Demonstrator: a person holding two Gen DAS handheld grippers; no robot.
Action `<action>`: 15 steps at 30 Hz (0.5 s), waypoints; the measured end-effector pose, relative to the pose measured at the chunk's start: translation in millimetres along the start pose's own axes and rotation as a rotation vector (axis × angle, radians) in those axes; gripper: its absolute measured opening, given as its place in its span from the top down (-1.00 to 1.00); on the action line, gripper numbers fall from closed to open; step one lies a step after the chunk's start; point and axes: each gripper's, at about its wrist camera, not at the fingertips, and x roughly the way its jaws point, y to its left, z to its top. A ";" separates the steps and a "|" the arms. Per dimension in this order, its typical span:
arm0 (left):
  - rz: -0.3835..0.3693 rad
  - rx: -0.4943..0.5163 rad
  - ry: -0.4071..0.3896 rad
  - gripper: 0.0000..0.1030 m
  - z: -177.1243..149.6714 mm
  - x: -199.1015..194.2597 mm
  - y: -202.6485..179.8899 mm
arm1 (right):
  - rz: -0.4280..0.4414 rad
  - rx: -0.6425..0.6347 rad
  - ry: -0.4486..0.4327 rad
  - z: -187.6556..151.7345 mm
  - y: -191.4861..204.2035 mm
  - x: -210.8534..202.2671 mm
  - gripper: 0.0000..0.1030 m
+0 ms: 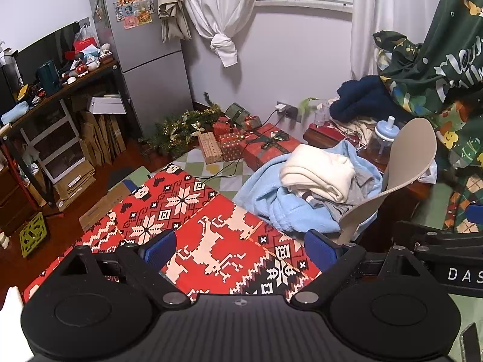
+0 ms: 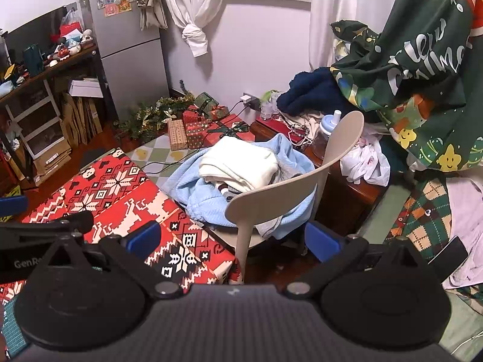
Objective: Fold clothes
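A pile of clothes sits on a beige chair: a cream garment on top of a light blue fleece, with grey fabric beside it. My left gripper hangs open over the red patterned tablecloth, nothing between its blue pads. My right gripper is open too, over the table's right edge near the chair, holding nothing. Both are short of the pile.
Wrapped gift boxes and a garland lie on the floor beyond the table. A dark wooden side table with a bottle and dark blue blanket stands behind the chair. A green Christmas cloth hangs at right. Shelves and a fridge stand at left.
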 end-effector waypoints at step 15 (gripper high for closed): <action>0.009 0.004 -0.014 -0.79 -3.3 -10.3 -4.1 | -0.019 -0.017 -0.019 -4.0 -0.1 -13.3 -0.99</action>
